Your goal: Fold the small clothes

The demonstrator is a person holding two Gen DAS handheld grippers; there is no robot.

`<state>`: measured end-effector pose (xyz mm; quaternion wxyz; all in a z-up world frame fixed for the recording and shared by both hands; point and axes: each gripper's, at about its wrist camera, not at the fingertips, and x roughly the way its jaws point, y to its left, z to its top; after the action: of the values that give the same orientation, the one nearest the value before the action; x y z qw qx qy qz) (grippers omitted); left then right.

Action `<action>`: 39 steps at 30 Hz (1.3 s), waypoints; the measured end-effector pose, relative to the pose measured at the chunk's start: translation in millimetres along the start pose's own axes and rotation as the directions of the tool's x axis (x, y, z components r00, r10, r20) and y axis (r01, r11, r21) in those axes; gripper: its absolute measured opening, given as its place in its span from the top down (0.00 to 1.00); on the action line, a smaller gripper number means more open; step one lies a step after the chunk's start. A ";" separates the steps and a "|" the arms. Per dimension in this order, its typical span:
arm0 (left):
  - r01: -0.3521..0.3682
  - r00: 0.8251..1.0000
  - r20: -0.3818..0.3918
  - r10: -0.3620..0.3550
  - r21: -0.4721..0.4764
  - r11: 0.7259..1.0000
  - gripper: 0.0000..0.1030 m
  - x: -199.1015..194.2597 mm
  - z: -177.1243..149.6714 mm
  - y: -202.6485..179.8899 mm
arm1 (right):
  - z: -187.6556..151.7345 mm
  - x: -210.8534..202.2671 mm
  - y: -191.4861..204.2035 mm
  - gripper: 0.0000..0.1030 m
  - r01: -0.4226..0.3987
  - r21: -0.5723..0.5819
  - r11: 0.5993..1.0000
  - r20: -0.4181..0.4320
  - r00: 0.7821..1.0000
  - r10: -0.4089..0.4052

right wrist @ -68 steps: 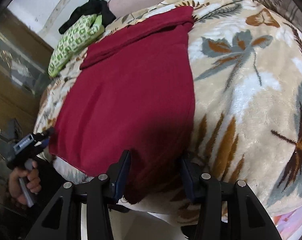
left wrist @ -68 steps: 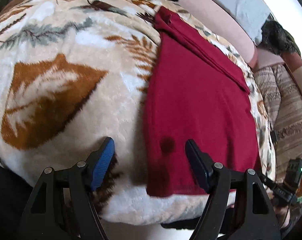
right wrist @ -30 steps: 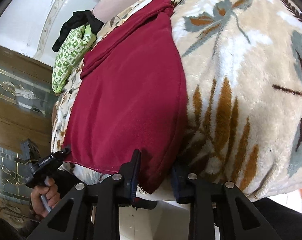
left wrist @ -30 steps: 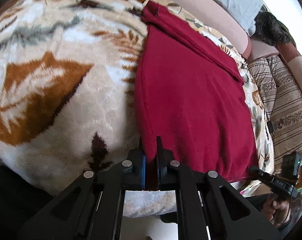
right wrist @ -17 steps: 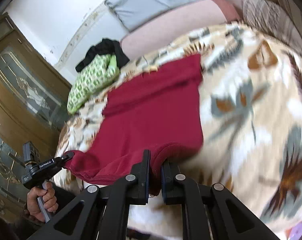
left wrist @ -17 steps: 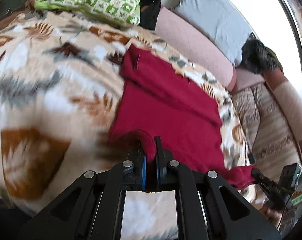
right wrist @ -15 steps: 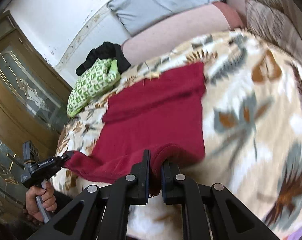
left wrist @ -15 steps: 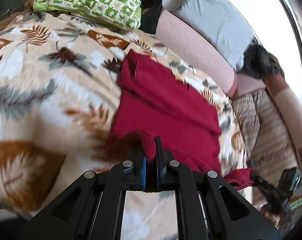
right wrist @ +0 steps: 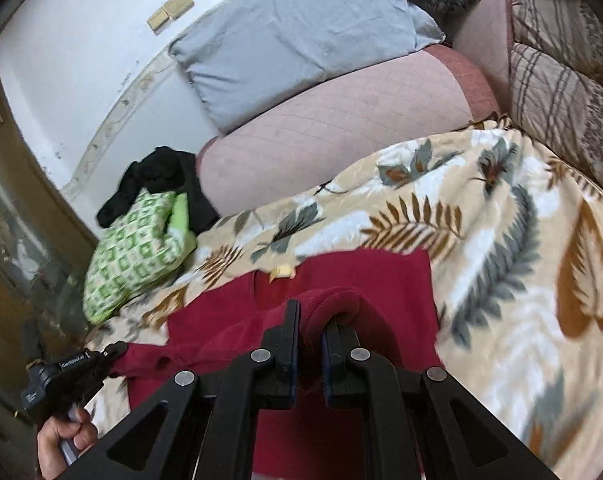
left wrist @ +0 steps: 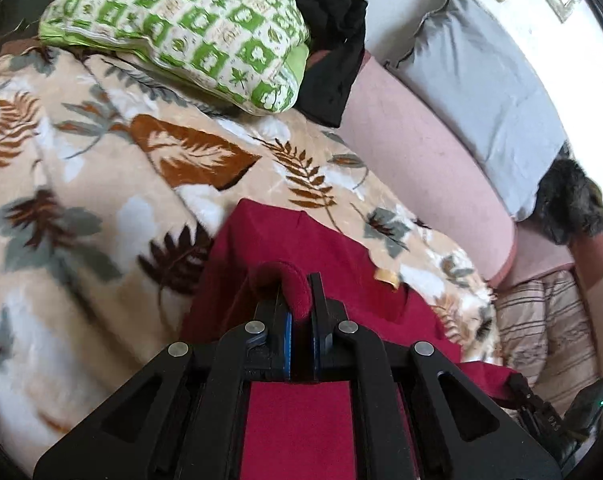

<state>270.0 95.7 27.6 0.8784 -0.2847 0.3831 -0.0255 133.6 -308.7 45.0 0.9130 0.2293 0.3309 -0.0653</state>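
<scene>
At lower centre of its view, the left gripper [left wrist: 299,300] is pinching a corner of the red garment [left wrist: 341,280], jaws closed on the cloth. The right gripper [right wrist: 310,320] is clamping another corner likewise. The garment is lying doubled over on the leaf-patterned blanket [left wrist: 81,200].

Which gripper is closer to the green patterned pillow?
Left. The left gripper, shut on the red garment, is on the side of the green patterned pillow; the right gripper holds the corner further away.
</scene>
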 end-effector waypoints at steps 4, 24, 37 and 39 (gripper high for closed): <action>-0.032 0.998 -0.049 0.031 -0.021 0.999 0.94 35.9 1.3 8.6 | -3.2 39.4 -19.9 0.92 0.004 0.064 0.998 -0.043 0.999 -0.001; 0.026 0.992 0.115 -0.050 0.201 0.979 0.36 2.6 21.0 -19.8 | -2.5 37.0 -6.9 0.53 0.030 -0.083 0.996 0.005 1.000 -0.030; -0.089 0.986 -0.112 0.121 0.258 0.962 0.58 106.2 6.6 -9.8 | -6.6 155.1 -50.0 0.82 0.005 0.077 0.997 -0.225 0.974 0.013; -0.082 0.987 -0.111 0.114 0.259 0.962 0.58 107.1 4.1 -9.6 | -4.1 156.2 -60.8 0.88 -0.007 0.143 0.990 -0.220 0.975 0.038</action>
<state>350.0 61.5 -35.7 0.8821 -0.1484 0.4443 -0.0487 235.4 -355.6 -79.7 0.8524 0.3032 0.4228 -0.0522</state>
